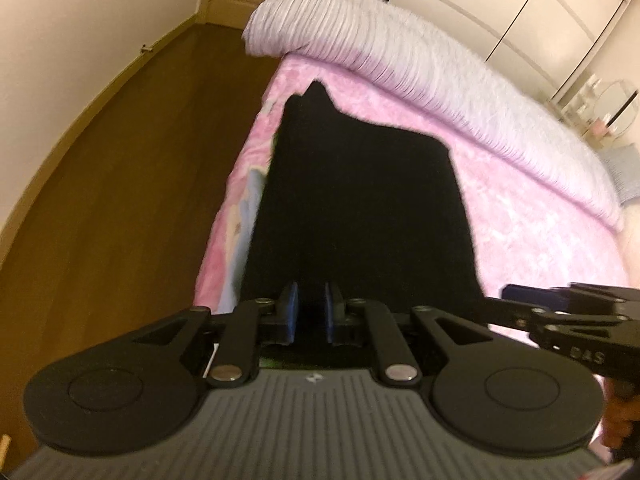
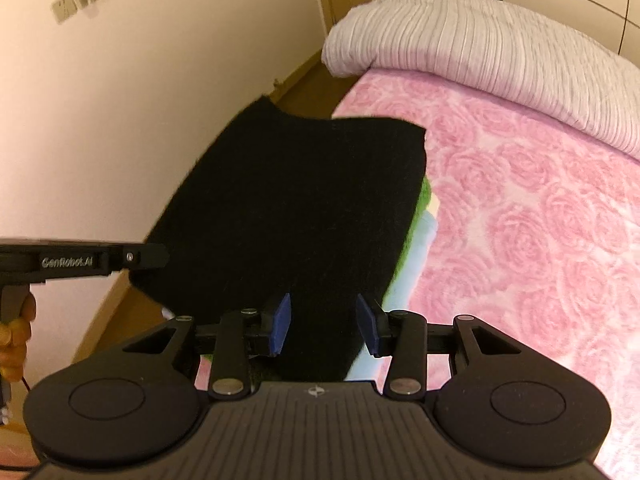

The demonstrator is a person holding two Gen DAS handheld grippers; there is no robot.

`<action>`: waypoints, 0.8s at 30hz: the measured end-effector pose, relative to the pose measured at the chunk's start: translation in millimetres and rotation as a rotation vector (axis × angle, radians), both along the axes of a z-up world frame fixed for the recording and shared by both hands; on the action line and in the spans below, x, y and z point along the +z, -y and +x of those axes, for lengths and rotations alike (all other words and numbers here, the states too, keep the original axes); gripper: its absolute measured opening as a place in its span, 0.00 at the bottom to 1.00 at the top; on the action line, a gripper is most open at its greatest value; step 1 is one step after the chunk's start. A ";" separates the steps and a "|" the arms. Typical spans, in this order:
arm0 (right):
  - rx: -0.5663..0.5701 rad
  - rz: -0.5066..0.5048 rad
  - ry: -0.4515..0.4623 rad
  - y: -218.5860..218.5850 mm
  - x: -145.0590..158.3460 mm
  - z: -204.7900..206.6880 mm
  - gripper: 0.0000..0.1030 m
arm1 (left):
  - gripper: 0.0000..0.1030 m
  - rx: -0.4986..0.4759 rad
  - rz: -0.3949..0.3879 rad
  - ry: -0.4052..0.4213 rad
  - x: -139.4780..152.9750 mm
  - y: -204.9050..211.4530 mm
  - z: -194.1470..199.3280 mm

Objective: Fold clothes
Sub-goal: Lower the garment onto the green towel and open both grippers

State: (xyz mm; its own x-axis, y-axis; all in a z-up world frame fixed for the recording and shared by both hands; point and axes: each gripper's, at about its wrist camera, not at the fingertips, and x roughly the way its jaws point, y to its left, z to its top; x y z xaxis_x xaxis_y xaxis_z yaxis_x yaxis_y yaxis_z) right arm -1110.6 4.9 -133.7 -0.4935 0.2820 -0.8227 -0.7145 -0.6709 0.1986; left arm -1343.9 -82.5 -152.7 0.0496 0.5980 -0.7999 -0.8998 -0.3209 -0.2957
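The black garment (image 1: 360,208) lies as a flat, roughly rectangular panel at the side edge of the pink rose blanket (image 2: 540,220), its long axis running straight away from me toward the rolled grey quilt (image 1: 420,80) at the far end. Its near edge sits right under both my tools, so reach is about even; my left gripper (image 1: 311,312) is centred on that edge, while my right gripper (image 2: 323,330) rides over its blanket-side half.

My left gripper's blue pads stand a narrow gap apart, with dark cloth seen between them, but I cannot tell whether they actually pinch it. My right gripper is spread wide, pads clear of the cloth.

On the blanket side of the garment a green piece (image 2: 416,224) and a pale blue piece (image 2: 416,272) peek out from underneath. This would fit either a panel mid-fold or a folded one being set on a pile.
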 end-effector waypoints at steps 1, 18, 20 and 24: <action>0.001 -0.010 0.007 1.2 -1.8 -0.9 0.40 | 0.09 -0.001 -0.011 -0.008 -2.0 -1.5 0.9; 0.001 -0.031 0.135 15.5 -29.4 -14.6 0.44 | 0.05 -0.001 -0.115 -0.101 -15.8 -15.1 14.9; 0.002 -0.022 0.139 23.0 -25.3 -15.3 0.45 | 0.05 0.009 -0.115 -0.106 -15.0 -15.3 17.0; -0.016 -0.013 0.138 24.7 -19.5 -14.0 0.46 | 0.06 0.029 -0.119 -0.120 -8.4 -14.8 23.2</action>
